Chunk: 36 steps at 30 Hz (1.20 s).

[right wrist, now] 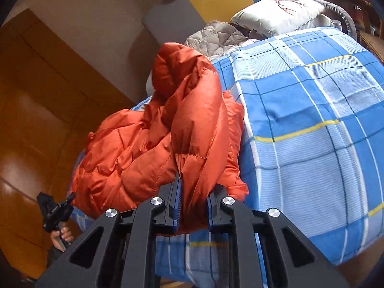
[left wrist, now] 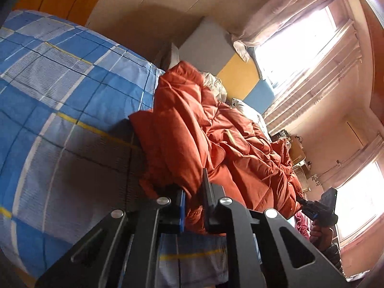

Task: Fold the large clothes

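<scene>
A puffy orange down jacket (left wrist: pixel 216 132) lies crumpled on a bed with a blue checked sheet (left wrist: pixel 60 84). My left gripper (left wrist: pixel 194 206) is shut on a fold at the jacket's near edge, and orange fabric fills the narrow gap between its fingers. In the right wrist view the same jacket (right wrist: pixel 144 148) is heaped at the bed's edge. My right gripper (right wrist: pixel 194 199) is shut on a thick quilted fold of it. Each view shows the other gripper at the jacket's far end, held by a hand: the right one (left wrist: pixel 319 208) and the left one (right wrist: pixel 57 211).
The checked sheet (right wrist: pixel 312 120) spreads wide to the right of the jacket. A white pillow (right wrist: pixel 276 12) and a grey quilt (right wrist: pixel 216 38) lie at the head of the bed. A wooden wardrobe (right wrist: pixel 36 96) stands close by, and bright curtained windows (left wrist: pixel 300 48) are beyond.
</scene>
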Each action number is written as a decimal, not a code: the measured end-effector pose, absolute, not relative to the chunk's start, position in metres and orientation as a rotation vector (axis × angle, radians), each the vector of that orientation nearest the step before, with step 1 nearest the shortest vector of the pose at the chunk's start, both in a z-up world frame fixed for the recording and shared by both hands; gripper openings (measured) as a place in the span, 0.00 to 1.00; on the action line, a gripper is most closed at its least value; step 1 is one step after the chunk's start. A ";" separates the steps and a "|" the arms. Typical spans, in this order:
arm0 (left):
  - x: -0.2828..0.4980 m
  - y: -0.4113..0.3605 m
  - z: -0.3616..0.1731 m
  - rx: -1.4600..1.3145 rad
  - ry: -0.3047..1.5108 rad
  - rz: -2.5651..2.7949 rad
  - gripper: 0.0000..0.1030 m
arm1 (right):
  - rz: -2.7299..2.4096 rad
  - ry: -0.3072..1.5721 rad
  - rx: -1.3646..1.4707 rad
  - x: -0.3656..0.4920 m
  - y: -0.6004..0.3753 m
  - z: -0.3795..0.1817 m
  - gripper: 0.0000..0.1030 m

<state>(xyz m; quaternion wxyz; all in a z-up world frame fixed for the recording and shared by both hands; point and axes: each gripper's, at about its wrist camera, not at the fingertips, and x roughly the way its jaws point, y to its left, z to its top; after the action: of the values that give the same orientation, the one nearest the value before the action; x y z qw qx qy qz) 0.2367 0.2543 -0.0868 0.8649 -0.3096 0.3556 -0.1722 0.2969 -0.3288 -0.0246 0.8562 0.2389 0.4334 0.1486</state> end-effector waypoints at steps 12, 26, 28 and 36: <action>0.201 0.267 -0.089 -0.598 0.756 -0.201 0.56 | 0.191 0.934 0.502 0.267 -0.342 -0.051 0.61; 0.283 0.136 -0.019 -0.348 0.728 -0.515 0.67 | 0.322 0.827 0.155 0.314 -0.219 -0.008 0.52; 0.297 0.116 -0.020 -0.331 0.761 -0.530 0.69 | 0.314 0.849 0.110 0.330 -0.200 -0.015 0.48; 0.345 0.066 -0.049 -0.235 0.906 -0.511 0.28 | 0.248 0.919 0.000 0.375 -0.178 -0.044 0.22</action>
<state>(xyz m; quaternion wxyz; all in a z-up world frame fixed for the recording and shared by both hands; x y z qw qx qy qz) 0.3447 0.0661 -0.0489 0.8612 -0.1118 0.4318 -0.2437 0.3753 -0.1783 -0.0440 0.8890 -0.0002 0.4422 0.1192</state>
